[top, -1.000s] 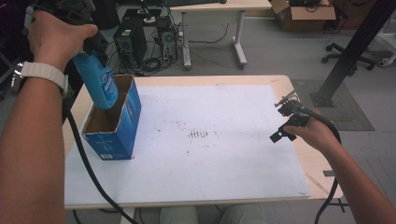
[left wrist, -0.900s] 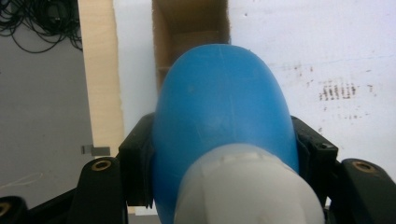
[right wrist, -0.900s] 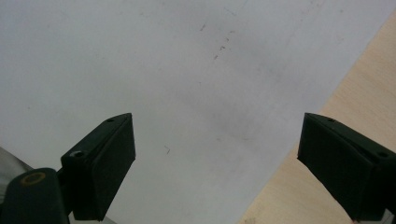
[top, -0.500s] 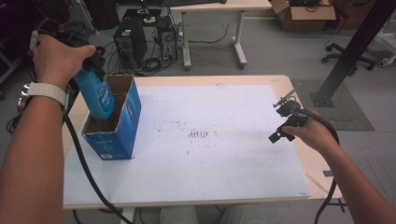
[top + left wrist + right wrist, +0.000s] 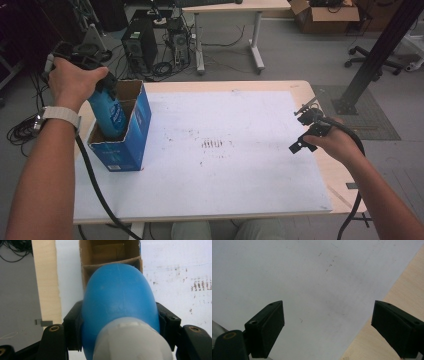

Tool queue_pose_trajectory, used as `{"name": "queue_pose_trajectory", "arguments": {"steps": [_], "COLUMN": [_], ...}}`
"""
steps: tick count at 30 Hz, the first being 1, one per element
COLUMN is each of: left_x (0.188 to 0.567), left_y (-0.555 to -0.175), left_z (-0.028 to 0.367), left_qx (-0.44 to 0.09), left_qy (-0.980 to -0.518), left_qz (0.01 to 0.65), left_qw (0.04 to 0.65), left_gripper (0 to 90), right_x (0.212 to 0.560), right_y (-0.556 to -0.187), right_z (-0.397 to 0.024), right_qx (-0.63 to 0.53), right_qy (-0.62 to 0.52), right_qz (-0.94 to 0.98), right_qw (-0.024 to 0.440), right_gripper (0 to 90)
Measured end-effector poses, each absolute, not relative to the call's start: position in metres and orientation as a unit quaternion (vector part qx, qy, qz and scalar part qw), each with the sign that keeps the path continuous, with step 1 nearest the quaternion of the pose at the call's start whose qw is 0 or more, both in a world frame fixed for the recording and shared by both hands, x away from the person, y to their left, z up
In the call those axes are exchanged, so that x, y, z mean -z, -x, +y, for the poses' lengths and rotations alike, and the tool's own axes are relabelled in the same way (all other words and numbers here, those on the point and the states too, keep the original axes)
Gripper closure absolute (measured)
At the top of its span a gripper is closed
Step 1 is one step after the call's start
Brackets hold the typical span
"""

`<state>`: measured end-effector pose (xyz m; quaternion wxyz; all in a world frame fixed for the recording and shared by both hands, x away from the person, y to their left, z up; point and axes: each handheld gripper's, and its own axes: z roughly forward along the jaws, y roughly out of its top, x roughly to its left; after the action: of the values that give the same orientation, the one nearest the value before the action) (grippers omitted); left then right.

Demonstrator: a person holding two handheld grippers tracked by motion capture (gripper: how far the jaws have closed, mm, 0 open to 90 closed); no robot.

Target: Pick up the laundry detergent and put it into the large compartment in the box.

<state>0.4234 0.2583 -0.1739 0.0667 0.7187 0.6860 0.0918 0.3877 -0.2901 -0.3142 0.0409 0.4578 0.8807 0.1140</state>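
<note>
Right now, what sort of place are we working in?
Probably an office-style lab or workshop: desktop computer towers with tangled cables on the floor, a rolling office chair and a cardboard box behind the table.

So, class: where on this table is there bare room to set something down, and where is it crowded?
The white sheet is bare from the blue box across to the right tongs, apart from faint marks mid-sheet. The near edge is free too. It is crowded at the left edge, where the left tongs hold a blue bottle partly inside the box.
</note>
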Motion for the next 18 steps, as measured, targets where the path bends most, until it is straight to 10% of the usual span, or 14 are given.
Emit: {"name": "queue_pose_trajectory", "arguments": {"steps": [18], "left_x": [0.239], "left_y": [-0.426], "left_z": [0.26], "left_qx": [-0.082], "left_qy": [-0.725], "left_qz": [0.682], "left_qw": [0.05], "left_gripper": [37.5], "right_x": [0.32], "right_y": [-0.388], "right_z": [-0.291], "right_qx": [-0.109], "right_qy": [-0.46], "right_qz": [0.88], "right_qw": [0.039], "right_gripper": [11.1]}}
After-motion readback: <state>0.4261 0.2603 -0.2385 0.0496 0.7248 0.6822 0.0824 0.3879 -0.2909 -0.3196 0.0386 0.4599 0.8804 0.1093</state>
